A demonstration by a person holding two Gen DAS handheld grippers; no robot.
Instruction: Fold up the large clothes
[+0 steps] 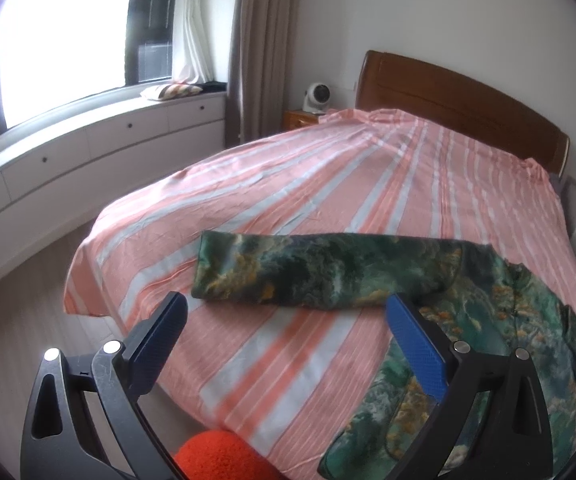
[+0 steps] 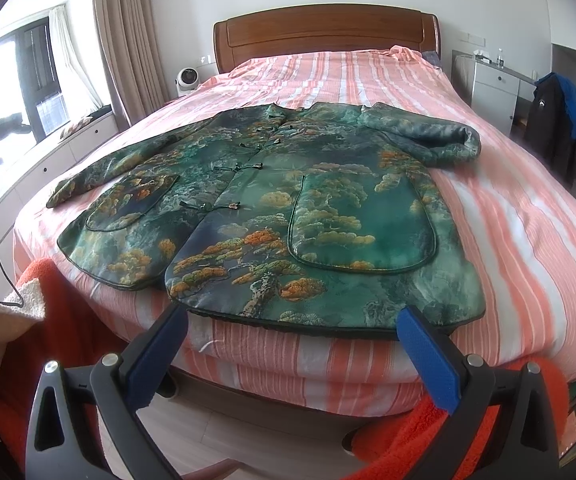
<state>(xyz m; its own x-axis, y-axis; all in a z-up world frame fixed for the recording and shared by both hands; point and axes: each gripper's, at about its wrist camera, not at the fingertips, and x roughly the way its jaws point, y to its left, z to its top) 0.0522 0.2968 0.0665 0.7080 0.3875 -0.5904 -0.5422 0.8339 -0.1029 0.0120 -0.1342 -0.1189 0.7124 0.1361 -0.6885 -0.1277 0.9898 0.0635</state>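
A green padded jacket (image 2: 288, 200) with orange tree print lies face up and spread flat on the striped bed, hem toward me, collar toward the headboard. Its right sleeve (image 2: 424, 136) is bent back near the shoulder. The left sleeve (image 1: 308, 268) stretches straight out across the sheet in the left wrist view. My left gripper (image 1: 288, 316) hovers open just short of that sleeve, holding nothing. My right gripper (image 2: 292, 324) is open too, at the foot of the bed just below the jacket's hem, nothing between its fingers.
The pink and white striped bed (image 2: 528, 240) has a wooden headboard (image 2: 324, 36). White window cabinets (image 1: 87, 152) run along the left. A small fan (image 2: 187, 78) sits on a nightstand. A dark coat (image 2: 556, 120) hangs at the right. Red fleece clothing (image 2: 63, 320) of the person is beside the bed.
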